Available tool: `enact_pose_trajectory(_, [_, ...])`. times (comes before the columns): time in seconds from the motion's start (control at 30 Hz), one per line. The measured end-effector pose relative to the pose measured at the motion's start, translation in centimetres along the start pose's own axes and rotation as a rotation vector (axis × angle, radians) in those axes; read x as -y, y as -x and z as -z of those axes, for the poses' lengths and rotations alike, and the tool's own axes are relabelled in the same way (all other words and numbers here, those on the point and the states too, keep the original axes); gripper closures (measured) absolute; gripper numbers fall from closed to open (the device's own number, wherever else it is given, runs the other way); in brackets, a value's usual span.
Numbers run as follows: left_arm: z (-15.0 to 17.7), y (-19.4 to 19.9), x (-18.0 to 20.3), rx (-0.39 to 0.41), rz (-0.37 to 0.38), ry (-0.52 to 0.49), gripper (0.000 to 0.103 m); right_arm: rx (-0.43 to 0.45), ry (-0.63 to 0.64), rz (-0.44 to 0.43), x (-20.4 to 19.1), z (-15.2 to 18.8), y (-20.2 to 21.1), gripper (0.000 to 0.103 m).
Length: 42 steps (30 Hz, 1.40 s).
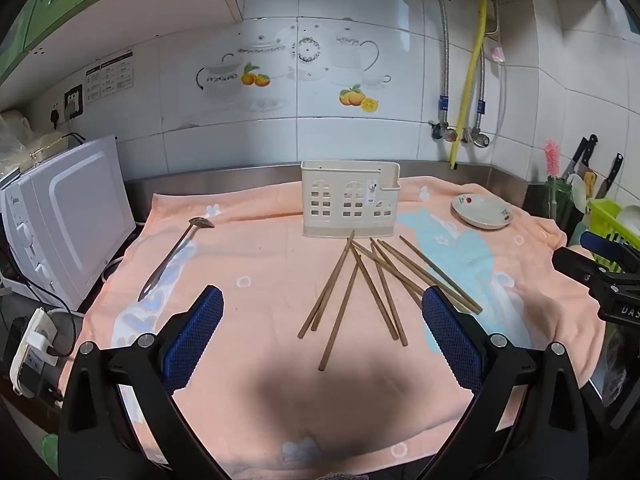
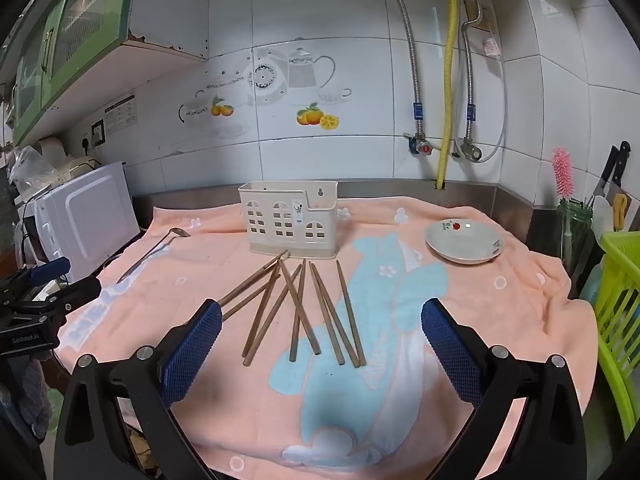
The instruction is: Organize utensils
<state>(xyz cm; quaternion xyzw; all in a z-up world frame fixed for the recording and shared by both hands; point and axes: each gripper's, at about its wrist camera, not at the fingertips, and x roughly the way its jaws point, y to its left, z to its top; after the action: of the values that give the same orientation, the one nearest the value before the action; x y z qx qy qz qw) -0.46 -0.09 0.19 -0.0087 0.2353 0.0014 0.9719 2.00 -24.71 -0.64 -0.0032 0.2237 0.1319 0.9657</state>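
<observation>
Several wooden chopsticks [image 1: 360, 288] lie fanned on a pink towel [image 1: 260, 264] in front of a cream utensil holder [image 1: 349, 204]. A metal spoon [image 1: 176, 256] lies to the left. My left gripper [image 1: 322, 312] is open and empty, above the towel just short of the chopsticks. In the right wrist view the chopsticks [image 2: 304, 312], holder [image 2: 290, 222] and spoon [image 2: 152, 252] show again. My right gripper [image 2: 320, 320] is open and empty over the chopsticks' near ends.
A white microwave [image 1: 68, 220] stands at the left. A small dish [image 2: 464, 242] sits on the towel at the right. A knife jar [image 2: 576, 224] and a green rack [image 2: 620, 320] stand at the far right. The tiled wall with pipes [image 2: 448, 100] is behind.
</observation>
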Motion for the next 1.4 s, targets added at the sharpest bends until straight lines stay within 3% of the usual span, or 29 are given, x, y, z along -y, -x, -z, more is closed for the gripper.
enact_pose_trajectory(1.4, [0.22, -0.68, 0.18, -0.025, 0.001, 0.015, 0.005, -0.01, -0.013, -0.005, -0.2, 0.5, -0.84, 0.006])
